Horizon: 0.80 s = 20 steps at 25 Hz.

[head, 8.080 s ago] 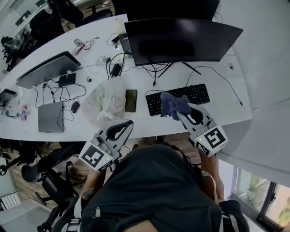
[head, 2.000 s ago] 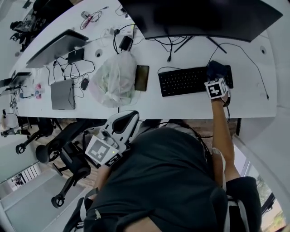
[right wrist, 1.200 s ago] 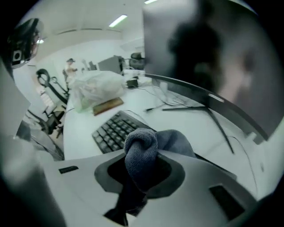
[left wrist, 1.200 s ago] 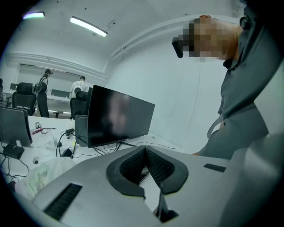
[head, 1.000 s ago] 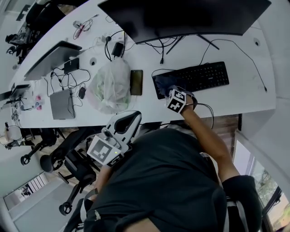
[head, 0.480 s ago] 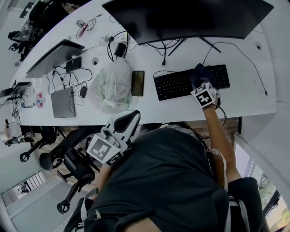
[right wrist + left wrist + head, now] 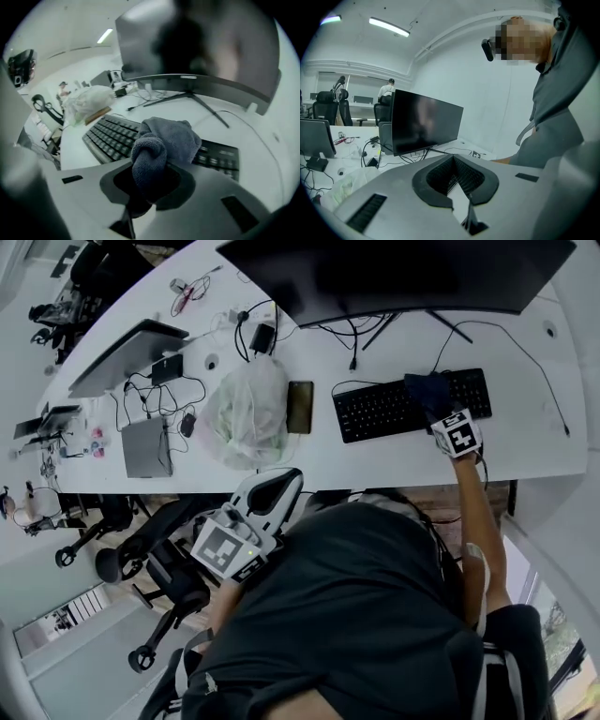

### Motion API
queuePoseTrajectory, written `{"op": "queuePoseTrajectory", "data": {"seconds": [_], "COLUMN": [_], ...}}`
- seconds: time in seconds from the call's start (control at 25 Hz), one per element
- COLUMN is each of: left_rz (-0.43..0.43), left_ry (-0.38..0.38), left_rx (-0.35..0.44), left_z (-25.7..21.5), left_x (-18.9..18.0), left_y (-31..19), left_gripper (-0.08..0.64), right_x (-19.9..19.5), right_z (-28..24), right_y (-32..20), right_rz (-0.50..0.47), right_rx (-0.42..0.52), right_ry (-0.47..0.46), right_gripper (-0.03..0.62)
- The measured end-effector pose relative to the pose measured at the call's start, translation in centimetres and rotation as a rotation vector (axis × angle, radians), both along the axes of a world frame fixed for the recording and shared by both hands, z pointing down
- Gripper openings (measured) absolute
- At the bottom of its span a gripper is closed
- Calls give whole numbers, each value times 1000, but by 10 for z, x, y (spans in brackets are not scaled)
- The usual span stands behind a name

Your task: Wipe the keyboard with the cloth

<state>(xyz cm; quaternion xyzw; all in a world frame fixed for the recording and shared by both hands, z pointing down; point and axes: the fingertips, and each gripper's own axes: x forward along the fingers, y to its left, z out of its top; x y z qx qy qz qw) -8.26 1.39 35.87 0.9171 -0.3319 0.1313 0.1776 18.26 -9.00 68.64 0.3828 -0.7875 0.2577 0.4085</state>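
Grey cloth (image 7: pixel 161 140), bunched, was clamped in the right gripper (image 7: pixel 149 187) and lay on the right half of the keyboard (image 7: pixel 110 136), hiding keys and jaw tips; left gripper (image 7: pixel 457 183) was closed, empty

We see the grey plastic left gripper (image 7: pixel 453 158) with its jaws pressed together, nothing between the black ribbed pads (image 7: pixel 440 176). Beyond, a black curved monitor (image 7: pixel 424 122) stands near the white desk's (image 7: pixel 351 164) far edge, thin black cables (image 7: pixel 401 157) trailing beneath it and a crumpled white plastic bag (image 7: pixel 340 187) closer to the near edge.
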Motion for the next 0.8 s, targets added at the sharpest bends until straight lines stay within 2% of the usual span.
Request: {"op": "queuePoseTrajectory", "data": {"seconds": [0.08, 0.12, 0.16, 0.24, 0.36, 0.4, 0.48, 0.56, 0.64, 0.8], "left_rz": [-10, -13, -12, 3, 45, 55, 60, 51, 34, 7], "left_ry": [9, 15, 20, 26, 19, 12, 0, -8, -7, 6], "left_rx": [-3, -6, -9, -8, 1, 4, 8, 6, -1, -7], "left_z": [1, 2, 3, 5, 5, 5, 3, 3, 3, 2], "left_x": [-3, -3, -3, 3, 15, 17, 18, 16, 14, 10], "left_y": [1, 1, 1, 0, 0, 0, 1, 1, 0, 0], "left_gripper": [5, 5, 5, 5, 5, 5, 5, 5, 5, 5], "right_x": [62, 78, 79, 37, -73, -93, -99, -68, -7, 139], "right_z": [-8, -14, -20, -28, -19, -10, 4, 6, 5, -4], "right_y": [-9, -13, -18, -29, -15, -7, -2, -8, -21, -43], "right_rz": [125, 169, 191, 139, -121, -187, -212, -148, -57, 256], "right_rx": [27, 44, 63, 91, 38, 14, 2, 8, 23, 39], "right_ry": [155, 205, 215, 135, -22, -34, -54, -63, -7, 136], "right_gripper": [67, 67, 67, 67, 67, 67, 67, 67, 67, 66]}}
